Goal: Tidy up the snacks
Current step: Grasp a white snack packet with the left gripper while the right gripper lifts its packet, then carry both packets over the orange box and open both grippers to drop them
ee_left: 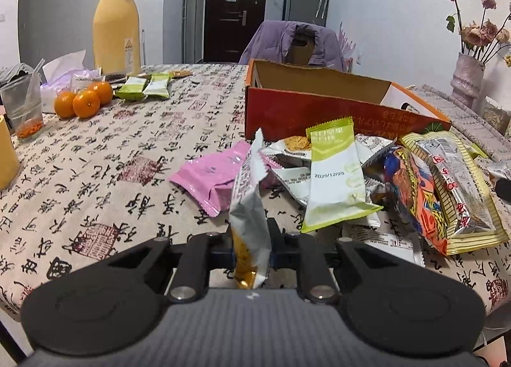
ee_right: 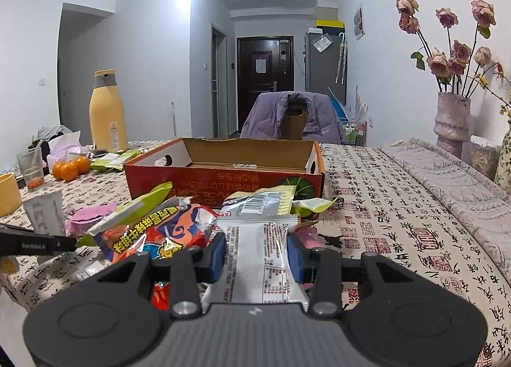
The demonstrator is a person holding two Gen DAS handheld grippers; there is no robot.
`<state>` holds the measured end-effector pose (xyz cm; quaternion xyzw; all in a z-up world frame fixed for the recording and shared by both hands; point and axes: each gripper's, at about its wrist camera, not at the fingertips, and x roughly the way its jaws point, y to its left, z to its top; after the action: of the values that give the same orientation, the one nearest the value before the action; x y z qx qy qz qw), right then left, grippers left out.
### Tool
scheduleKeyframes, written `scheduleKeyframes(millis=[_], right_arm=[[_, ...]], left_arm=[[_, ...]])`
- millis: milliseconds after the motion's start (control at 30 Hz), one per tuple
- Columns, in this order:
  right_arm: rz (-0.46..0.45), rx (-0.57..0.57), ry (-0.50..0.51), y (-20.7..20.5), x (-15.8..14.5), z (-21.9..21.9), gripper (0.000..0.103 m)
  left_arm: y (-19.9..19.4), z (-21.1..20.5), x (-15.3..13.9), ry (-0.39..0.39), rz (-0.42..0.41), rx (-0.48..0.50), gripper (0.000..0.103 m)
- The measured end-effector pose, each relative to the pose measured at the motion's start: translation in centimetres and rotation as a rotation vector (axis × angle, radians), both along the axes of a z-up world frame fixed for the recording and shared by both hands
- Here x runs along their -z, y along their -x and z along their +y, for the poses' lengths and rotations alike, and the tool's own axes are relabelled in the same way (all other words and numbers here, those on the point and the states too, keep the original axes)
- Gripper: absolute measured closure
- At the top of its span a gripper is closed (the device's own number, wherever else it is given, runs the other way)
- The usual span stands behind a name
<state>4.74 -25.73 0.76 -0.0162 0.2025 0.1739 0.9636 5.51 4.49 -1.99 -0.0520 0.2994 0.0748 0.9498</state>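
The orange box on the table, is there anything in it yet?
Nearly empty. The right view shows the orange box open on top with bare cardboard inside and just one small pale thing on its floor.

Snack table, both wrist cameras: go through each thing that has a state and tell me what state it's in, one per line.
Left gripper: shut on a white snack packet, held upright.
Right gripper: shut on a white printed snack packet, lying flat.
Orange cardboard box: open, nearly empty.
Loose snack pile: heaped outside the box.
Yellow flask: upright, lid on.
Plastic cup: upright, nearly empty.
Dark door: closed.
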Motion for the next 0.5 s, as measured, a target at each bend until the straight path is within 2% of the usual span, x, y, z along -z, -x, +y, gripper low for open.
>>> scheduleKeyframes(millis=[267,500], right_arm=[[-0.011,-0.002,-0.008,-0.1,-0.2,0.0,0.063],[-0.049,-0.007,-0.011,-1.1,-1.3,0.6,0.063]], left_arm=[[0.6,-0.2,-1.5,-0.039,-0.066,0.006,0.086],[-0.4,-0.5,-3.8,-0.07,-0.129,0.028,0.086]])
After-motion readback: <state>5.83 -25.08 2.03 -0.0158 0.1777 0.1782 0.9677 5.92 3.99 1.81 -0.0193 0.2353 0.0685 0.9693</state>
